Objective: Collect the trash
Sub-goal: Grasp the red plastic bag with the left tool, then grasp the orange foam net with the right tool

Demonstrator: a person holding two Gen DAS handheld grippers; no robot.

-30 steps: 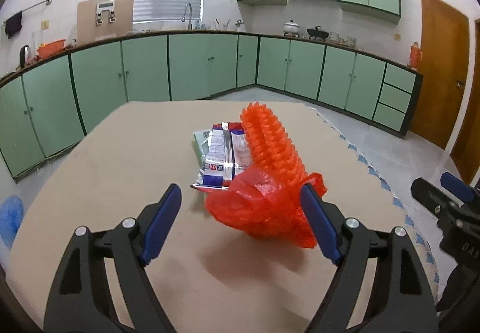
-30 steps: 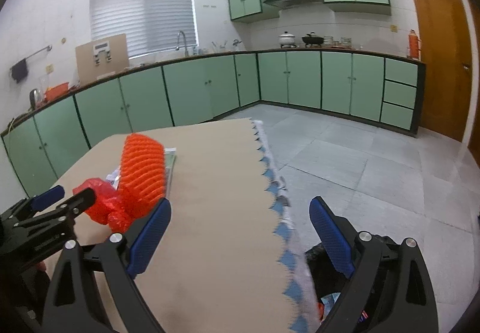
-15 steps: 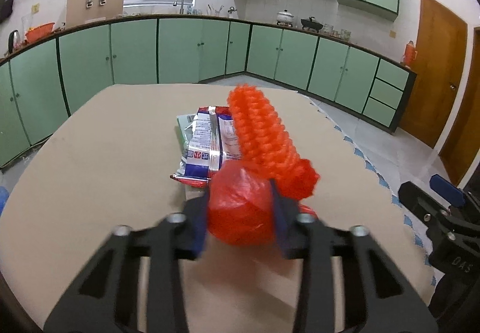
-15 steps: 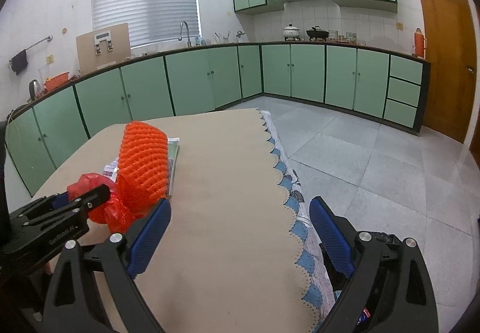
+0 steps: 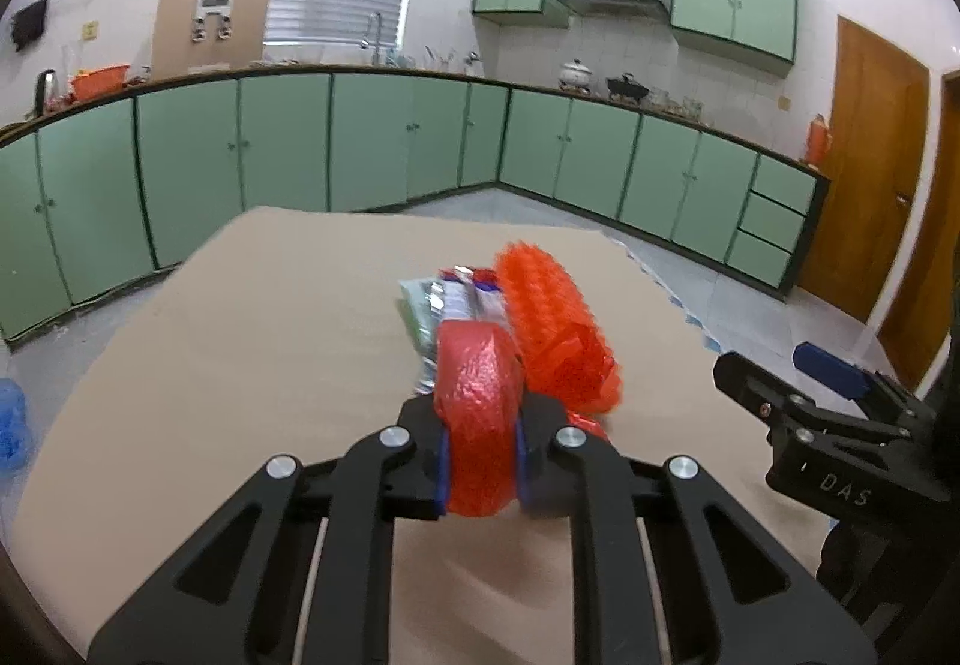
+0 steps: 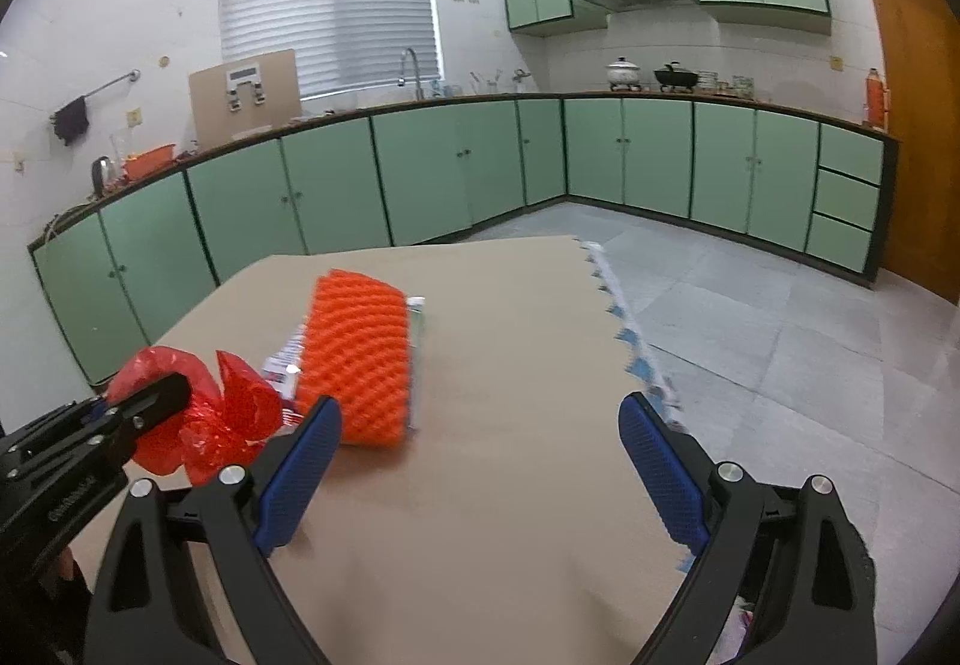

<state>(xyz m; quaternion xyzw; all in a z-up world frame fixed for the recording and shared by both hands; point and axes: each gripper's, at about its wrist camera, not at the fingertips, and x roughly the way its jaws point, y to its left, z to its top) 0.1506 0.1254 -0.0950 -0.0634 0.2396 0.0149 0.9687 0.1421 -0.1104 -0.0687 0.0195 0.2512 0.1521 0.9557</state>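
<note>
My left gripper is shut on a crumpled red plastic bag and holds it just above the table. The bag also shows in the right wrist view, pinched in the left gripper at the far left. An orange foam net sleeve lies on the table beyond the bag, also seen in the right wrist view. Snack wrappers lie flat beside and under the sleeve. My right gripper is open and empty over the table, to the right of the sleeve.
The tan table has a scalloped cloth edge on its right side, with grey tiled floor beyond. Green kitchen cabinets line the walls. A blue bag lies on the floor at left.
My left gripper went from open around the red bag to shut on it, and lifted it slightly. The right gripper stayed open and shifted a little toward the table.
</note>
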